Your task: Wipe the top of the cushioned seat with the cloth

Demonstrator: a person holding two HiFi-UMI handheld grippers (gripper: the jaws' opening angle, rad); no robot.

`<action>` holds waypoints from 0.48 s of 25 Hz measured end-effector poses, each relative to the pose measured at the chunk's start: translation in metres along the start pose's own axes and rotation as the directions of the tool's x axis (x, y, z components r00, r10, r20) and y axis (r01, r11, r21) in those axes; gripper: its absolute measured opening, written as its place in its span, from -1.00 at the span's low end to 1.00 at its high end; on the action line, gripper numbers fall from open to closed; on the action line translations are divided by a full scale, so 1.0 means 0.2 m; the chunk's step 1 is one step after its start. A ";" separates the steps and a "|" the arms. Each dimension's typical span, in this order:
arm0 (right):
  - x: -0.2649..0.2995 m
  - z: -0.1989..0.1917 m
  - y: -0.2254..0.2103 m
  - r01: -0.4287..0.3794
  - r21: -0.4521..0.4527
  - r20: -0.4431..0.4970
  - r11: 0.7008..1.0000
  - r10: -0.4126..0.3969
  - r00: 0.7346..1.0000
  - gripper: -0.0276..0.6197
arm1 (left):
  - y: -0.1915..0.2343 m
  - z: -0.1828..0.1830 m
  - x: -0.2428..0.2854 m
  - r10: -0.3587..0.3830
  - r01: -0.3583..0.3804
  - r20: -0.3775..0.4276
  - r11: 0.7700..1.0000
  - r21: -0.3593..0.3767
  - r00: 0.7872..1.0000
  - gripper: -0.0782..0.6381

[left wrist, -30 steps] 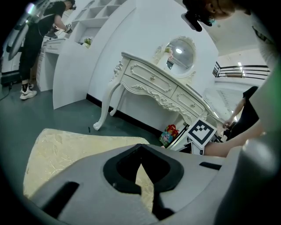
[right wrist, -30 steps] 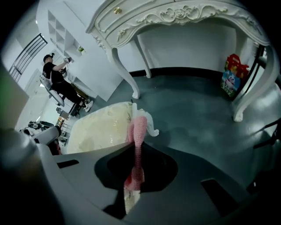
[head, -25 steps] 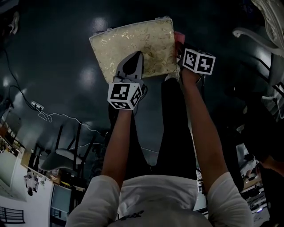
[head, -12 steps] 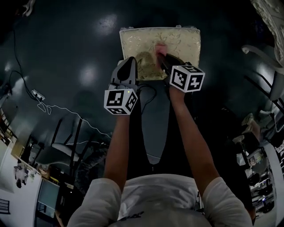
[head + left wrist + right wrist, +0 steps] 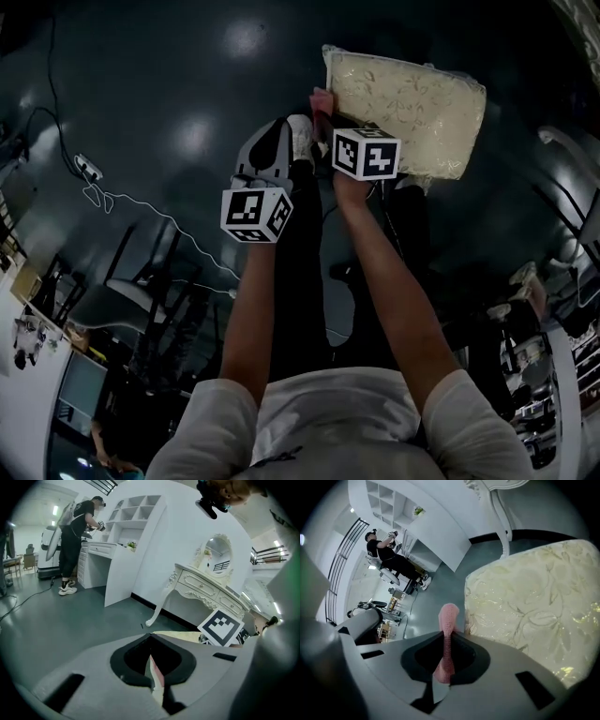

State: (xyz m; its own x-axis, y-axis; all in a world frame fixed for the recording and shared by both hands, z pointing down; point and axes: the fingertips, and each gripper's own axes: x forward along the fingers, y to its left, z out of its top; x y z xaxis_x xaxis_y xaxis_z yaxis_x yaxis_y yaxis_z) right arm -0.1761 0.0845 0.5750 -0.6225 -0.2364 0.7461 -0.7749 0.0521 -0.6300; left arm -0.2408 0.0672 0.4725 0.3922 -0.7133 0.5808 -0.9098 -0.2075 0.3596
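beside the seat, right gripper pinching cloth

Left gripper has its jaws pretty much together, just a thin pale sliver in the gap. Marker cube near right, white dressing table behind it, person standing far left.

Open floor beside cushioned seat; dressing table beyond.

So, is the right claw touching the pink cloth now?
Touching. The right gripper view shows the right claw shut on the pink cloth, which sticks out between its jaws.
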 end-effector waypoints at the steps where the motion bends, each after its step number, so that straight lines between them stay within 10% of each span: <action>1: 0.00 0.00 0.00 0.007 -0.001 -0.002 1.000 -0.007 1.000 -0.84 | 0.03 0.00 -0.01 0.010 -0.010 0.003 1.000 -0.006 1.000 -0.76; 12: -0.19 -0.01 -0.17 -0.011 0.018 0.044 1.000 0.010 0.999 -0.84 | -0.09 -0.11 0.03 0.032 -0.032 -0.010 0.998 -0.054 0.999 -0.76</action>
State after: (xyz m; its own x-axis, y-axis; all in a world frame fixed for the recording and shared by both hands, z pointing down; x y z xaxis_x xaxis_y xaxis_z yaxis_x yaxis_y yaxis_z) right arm -0.1251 0.0930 0.5685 -0.6248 -0.2781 0.7296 -0.7660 0.0370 -0.6418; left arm -0.2197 0.0810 0.4853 0.3647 -0.7124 0.5995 -0.9132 -0.1481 0.3796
